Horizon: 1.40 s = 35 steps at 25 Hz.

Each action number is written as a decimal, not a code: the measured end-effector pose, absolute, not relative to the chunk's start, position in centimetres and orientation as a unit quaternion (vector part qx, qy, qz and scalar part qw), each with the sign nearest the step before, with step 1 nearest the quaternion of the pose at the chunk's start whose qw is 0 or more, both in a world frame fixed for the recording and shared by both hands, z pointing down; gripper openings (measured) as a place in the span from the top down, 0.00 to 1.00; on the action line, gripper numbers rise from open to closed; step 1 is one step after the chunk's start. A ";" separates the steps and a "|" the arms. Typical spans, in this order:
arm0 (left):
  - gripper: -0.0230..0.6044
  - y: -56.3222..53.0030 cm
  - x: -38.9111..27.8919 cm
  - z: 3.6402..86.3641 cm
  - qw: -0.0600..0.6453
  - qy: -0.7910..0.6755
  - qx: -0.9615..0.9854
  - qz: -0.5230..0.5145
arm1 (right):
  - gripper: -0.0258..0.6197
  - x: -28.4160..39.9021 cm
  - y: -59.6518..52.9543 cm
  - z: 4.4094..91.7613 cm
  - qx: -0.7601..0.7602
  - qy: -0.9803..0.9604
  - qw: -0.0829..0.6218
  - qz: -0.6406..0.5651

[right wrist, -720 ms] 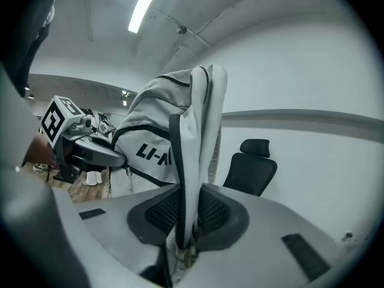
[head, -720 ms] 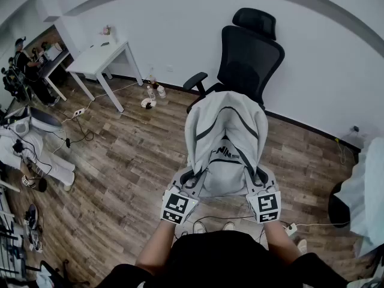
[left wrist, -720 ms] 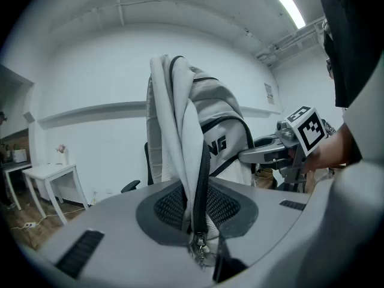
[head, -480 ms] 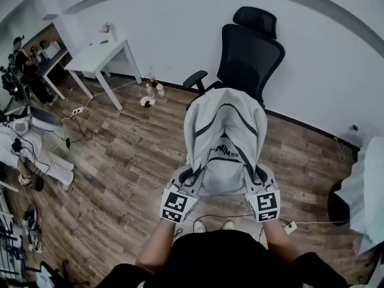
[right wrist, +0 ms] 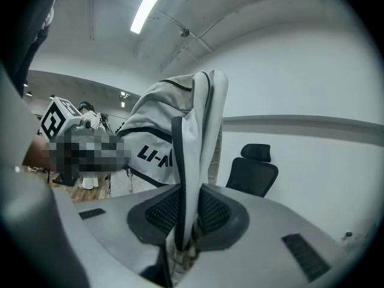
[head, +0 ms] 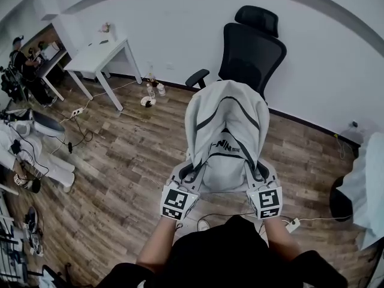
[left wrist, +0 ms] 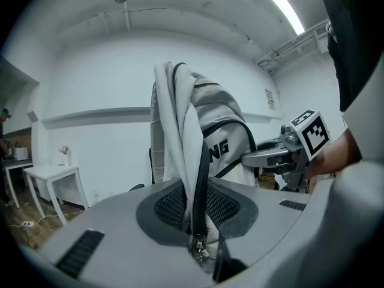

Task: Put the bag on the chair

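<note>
Head view: bag (head: 227,137) held upright in front of chair (head: 252,47), hung between left gripper (head: 182,179) and right gripper (head: 261,176); left gripper view: jaws clamped on bag's zippered edge; right gripper view: jaws clamped on bag's opposite edge, chair beyond.

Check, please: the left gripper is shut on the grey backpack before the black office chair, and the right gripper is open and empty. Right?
No. The right gripper is not empty: the right gripper view shows it shut on the backpack too, like the left gripper. The rest holds, black office chair included.
</note>
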<state>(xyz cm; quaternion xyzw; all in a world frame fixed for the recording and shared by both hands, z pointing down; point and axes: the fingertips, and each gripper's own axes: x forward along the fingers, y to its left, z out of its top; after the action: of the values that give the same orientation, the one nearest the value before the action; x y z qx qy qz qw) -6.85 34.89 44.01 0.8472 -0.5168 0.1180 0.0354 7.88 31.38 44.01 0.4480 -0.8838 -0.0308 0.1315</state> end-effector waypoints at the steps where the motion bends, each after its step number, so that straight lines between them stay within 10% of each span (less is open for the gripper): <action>1: 0.83 35.0 -7.6 43.8 0.034 -0.516 0.848 0.116 | 0.83 7.2 31.5 43.8 0.449 -0.884 0.128 -0.030; 35: 0.84 17.1 -4.4 45.2 0.065 -0.541 0.827 0.137 | 0.85 10.3 12.7 45.0 0.394 -0.913 0.107 -0.005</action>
<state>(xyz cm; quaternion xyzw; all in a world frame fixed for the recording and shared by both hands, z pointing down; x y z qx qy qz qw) -4.37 17.15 45.21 0.8270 -0.5414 0.1373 0.0646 10.30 12.72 44.95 0.3938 -0.9129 -0.0050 0.1069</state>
